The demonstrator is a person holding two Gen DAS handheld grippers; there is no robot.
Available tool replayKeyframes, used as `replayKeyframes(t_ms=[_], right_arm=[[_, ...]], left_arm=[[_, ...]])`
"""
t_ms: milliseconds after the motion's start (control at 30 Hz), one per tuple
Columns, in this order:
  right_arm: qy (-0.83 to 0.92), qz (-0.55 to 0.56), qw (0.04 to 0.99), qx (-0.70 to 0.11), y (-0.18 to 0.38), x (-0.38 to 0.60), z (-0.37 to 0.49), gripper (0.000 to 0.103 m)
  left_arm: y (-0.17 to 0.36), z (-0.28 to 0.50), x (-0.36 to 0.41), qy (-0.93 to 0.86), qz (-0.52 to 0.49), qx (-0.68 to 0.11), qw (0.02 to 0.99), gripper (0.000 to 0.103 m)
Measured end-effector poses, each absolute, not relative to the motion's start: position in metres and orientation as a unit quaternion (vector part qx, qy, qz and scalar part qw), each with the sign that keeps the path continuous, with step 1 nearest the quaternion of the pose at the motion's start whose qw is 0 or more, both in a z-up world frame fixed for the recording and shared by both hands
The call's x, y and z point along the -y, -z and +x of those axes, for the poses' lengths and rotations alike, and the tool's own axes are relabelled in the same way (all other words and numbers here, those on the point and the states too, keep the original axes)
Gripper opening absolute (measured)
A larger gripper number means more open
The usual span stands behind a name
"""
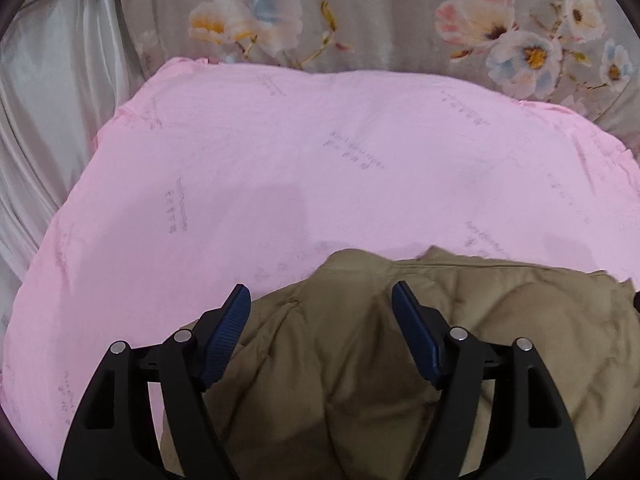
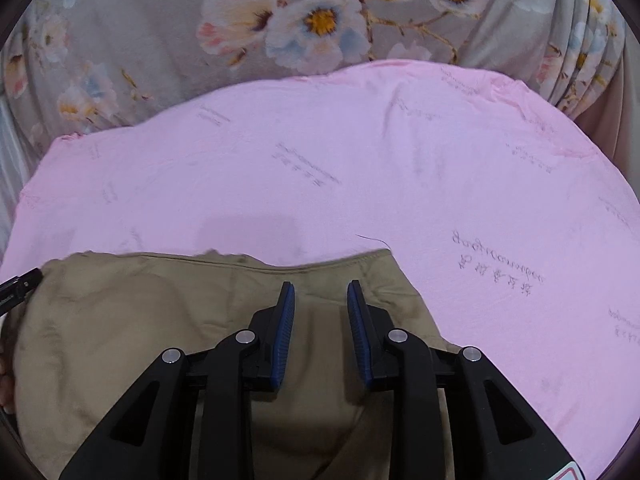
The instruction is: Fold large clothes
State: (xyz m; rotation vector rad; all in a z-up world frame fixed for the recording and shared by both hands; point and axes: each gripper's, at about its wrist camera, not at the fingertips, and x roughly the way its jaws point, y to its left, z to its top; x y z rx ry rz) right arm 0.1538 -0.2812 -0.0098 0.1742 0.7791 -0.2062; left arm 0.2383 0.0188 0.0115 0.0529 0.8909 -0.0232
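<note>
A padded khaki garment (image 1: 348, 344) lies on a pink sheet (image 1: 280, 152). It also shows in the right wrist view (image 2: 132, 320), with a stitched hem edge at its top. My left gripper (image 1: 321, 294) is open wide, its blue-padded fingers (image 1: 230, 328) held over the garment's left part. My right gripper (image 2: 321, 290) is open with a narrower gap, over the garment's right part near its corner. Neither holds cloth. The tip of the left gripper (image 2: 18, 286) shows at the far left of the right wrist view.
The pink sheet (image 2: 440, 168) carries faint printed writing. Behind it lies grey floral bedding (image 1: 400, 20), seen also in the right wrist view (image 2: 280, 20). Pale satin cloth (image 1: 52, 100) hangs at the left edge.
</note>
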Motion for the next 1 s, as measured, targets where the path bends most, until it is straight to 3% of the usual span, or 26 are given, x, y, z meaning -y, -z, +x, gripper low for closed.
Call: replayKeyframes(t_ms=[200, 500, 1000], right_arm=[[0.031, 0.080, 0.925, -0.370, -0.017, 0.220, 0.163, 0.026], [0.030, 0.075, 0.908, -0.410, 0.027, 0.202, 0.177, 0.026], [0.046, 0.056, 0.914, -0.398, 0.046, 0.192, 0.176, 0.026]], left_arm=[[-0.048, 0.217, 0.040, 0.060, 0.039, -0.418, 0.906, 0.071], [0.006, 0.221, 0.067, 0.024, 0.047, -0.446, 0.893, 0.071], [0.028, 0.215, 0.074, 0.005, 0.061, -0.415, 0.908, 0.075]])
